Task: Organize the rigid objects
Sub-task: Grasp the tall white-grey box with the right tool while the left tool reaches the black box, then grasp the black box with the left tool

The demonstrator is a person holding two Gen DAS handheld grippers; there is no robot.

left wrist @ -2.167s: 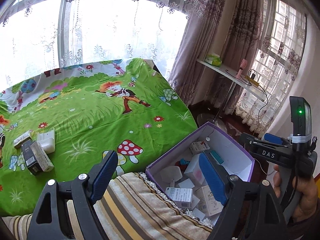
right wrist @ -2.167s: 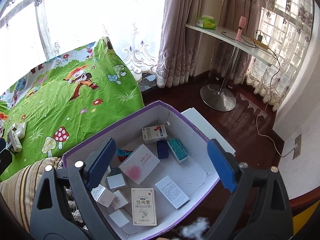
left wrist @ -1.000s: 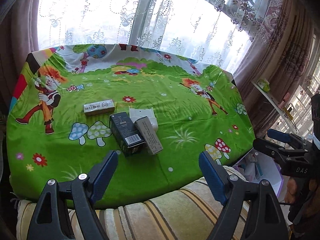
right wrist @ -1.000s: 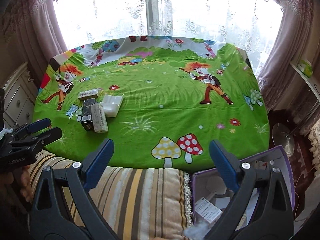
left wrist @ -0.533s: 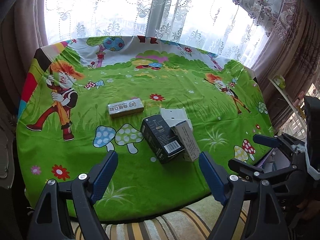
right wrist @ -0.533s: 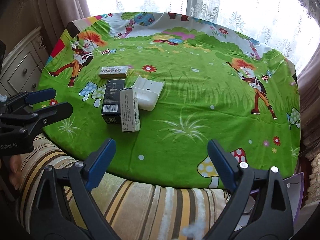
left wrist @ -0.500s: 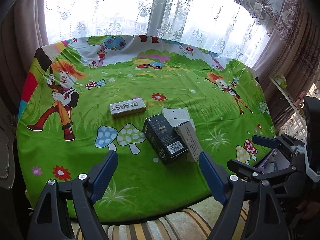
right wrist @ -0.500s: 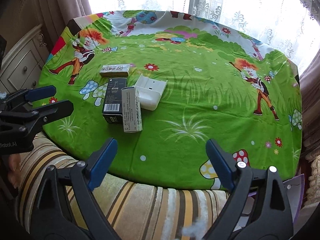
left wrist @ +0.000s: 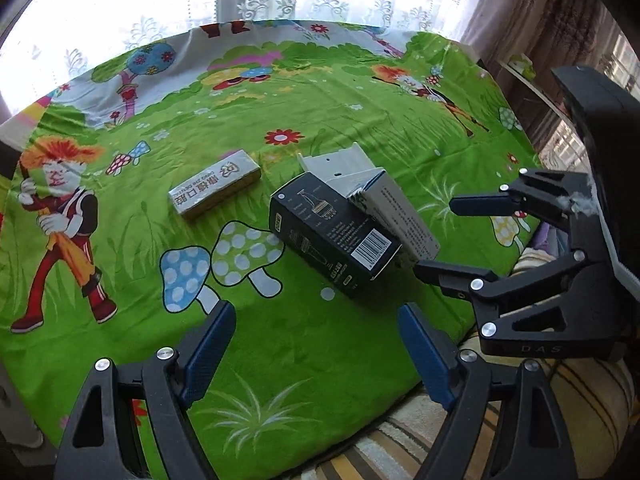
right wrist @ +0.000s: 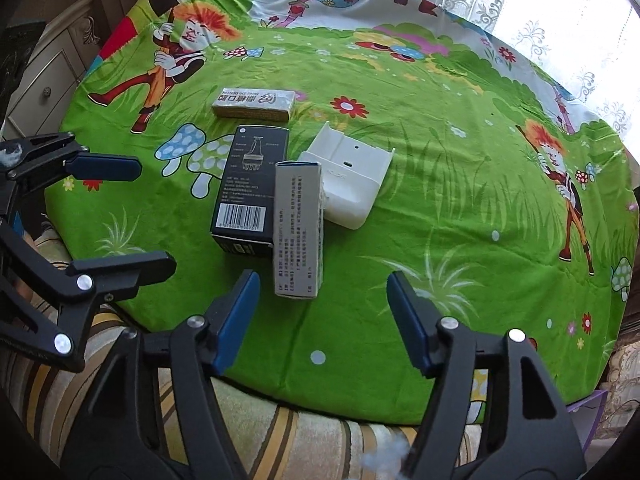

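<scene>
Four boxes are lying on the cloth (right wrist: 440,200): one black box (right wrist: 248,188), one grey box (right wrist: 298,232), one white box (right wrist: 352,172) and one silver box (right wrist: 254,102). Two grippers are showing.

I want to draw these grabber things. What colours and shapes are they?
Each tool is black plastic with triangle-shaped cut-outs, shiny silver screws and two long fingers with dark blue pads. The left tool and the right tool look alike. The right one has small letters, DAS, on its body, and a white fluffy tuft.
</scene>
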